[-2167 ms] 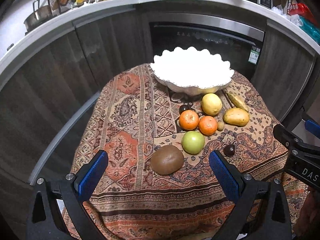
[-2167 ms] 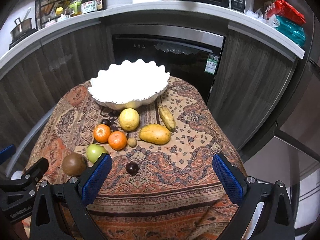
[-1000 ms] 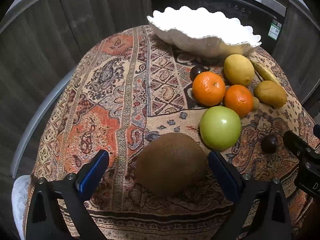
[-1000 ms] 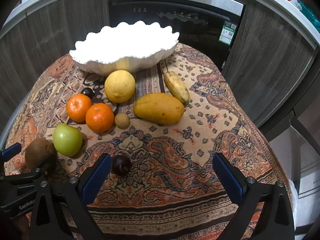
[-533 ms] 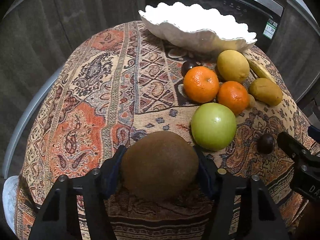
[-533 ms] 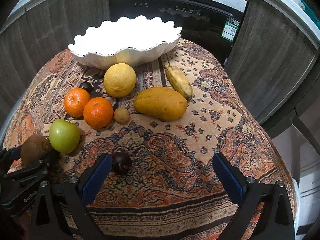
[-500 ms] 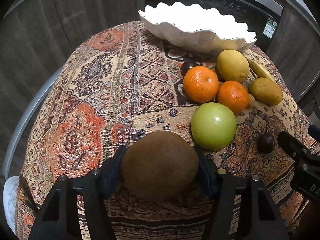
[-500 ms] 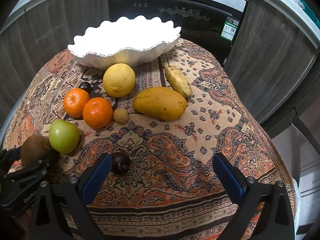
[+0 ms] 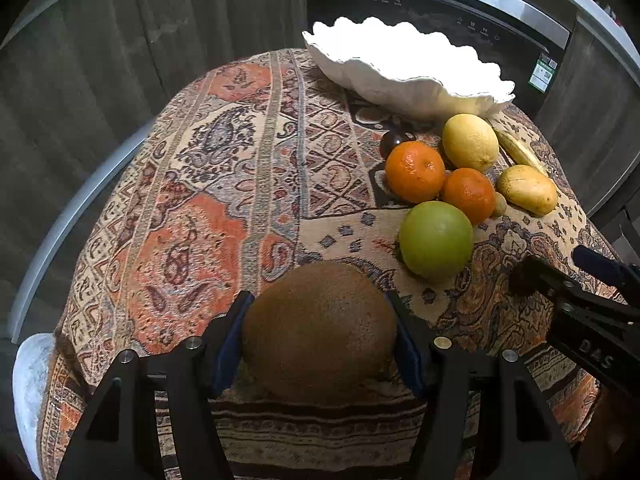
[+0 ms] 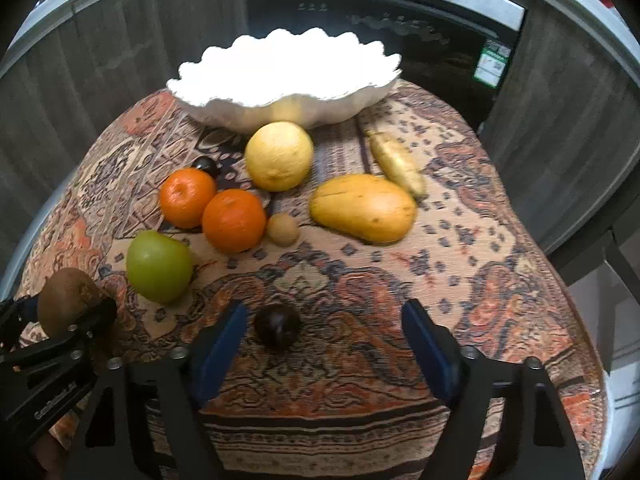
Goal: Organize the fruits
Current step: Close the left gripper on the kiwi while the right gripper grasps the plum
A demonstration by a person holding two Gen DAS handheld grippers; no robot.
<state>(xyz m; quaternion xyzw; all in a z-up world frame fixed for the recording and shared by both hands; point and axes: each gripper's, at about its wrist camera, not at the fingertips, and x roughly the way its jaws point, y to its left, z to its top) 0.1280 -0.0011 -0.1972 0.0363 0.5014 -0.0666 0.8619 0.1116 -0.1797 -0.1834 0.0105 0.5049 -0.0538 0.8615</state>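
A brown kiwi (image 9: 316, 344) lies on the patterned cloth at the near edge, and my left gripper (image 9: 318, 312) is shut on it, a blue pad pressing each side. A small dark plum (image 10: 277, 326) sits between the fingers of my right gripper (image 10: 324, 316), close to the left pad and apart from both. Its jaws are closing. A white scalloped bowl (image 10: 280, 108) stands at the far end of the table. In front of it lie a lemon (image 10: 279, 156), two oranges (image 10: 234, 220), a green apple (image 10: 159, 266), a mango (image 10: 362, 213) and a banana (image 10: 396, 164).
A small tan fruit (image 10: 283, 229) and a second dark plum (image 10: 206, 166) lie among the oranges. The cloth-covered table (image 9: 224, 184) drops off on every side. Dark cabinets and an oven front stand behind the bowl. The left half of the cloth holds no fruit.
My left gripper closed from wide open onto the kiwi. My right gripper's fingers came in from fully wide to either side of the dark plum. Both views drew closer to the table.
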